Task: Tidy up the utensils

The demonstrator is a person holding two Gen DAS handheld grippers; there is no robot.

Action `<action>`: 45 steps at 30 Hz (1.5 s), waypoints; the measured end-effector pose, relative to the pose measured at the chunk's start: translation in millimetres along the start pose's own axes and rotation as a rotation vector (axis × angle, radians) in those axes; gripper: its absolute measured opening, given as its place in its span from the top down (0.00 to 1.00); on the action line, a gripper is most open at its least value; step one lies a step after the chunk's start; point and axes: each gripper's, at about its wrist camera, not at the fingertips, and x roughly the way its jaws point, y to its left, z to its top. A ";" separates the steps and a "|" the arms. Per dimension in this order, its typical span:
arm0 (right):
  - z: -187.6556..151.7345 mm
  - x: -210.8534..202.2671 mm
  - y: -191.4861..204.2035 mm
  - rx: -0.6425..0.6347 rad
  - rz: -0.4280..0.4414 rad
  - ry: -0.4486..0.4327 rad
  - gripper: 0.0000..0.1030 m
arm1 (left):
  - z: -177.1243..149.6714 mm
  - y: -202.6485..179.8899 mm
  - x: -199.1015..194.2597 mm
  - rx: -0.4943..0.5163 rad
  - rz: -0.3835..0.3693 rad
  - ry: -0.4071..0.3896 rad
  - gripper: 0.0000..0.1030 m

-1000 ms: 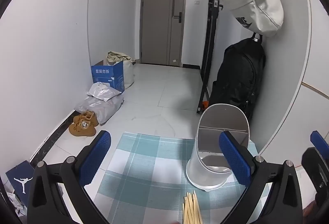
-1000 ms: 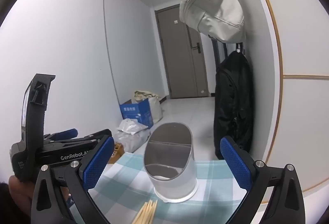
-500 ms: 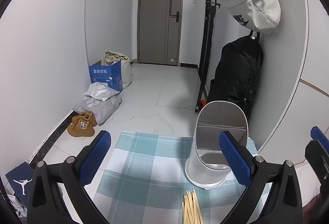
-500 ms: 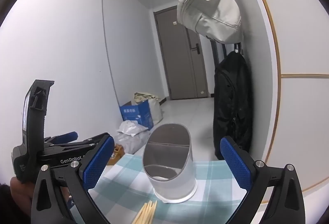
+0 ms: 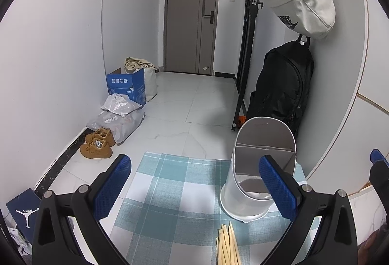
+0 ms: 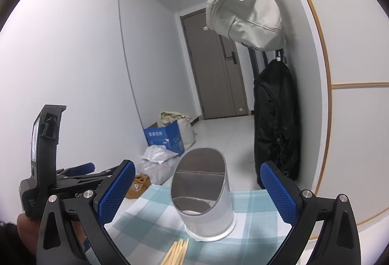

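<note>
Here, your checked cloth point(image 5: 170, 192) ends at a far edge with open white floor point(image 5: 189, 106) beyond it, and on your right a white wall point(image 5: 345, 94) with a black backpack point(image 5: 284, 89) closes in. Both your left gripper point(image 5: 194, 187) and your right gripper point(image 6: 198, 192) stand wide open, holding and touching nothing. The white utensil holder point(image 6: 204, 201) stands upright on the cloth, ahead of your right gripper between its blue pads point(image 6: 116, 189). The chopsticks point(image 5: 227, 245) lie flat just in front of the holder, below your fingers.
</note>
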 end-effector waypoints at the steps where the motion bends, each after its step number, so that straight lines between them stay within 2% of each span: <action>1: 0.2 -0.3 -0.1 0.002 0.006 -0.001 0.00 | 1.0 -0.6 0.6 0.002 0.001 0.001 0.01; 23: 0.5 -2.7 1.1 0.001 0.011 -0.017 0.00 | 0.7 0.0 -0.5 0.003 0.009 -0.006 0.01; 45: 0.4 -2.8 2.8 -0.015 0.007 -0.008 0.00 | -3.4 3.5 1.7 0.008 -0.009 0.021 0.01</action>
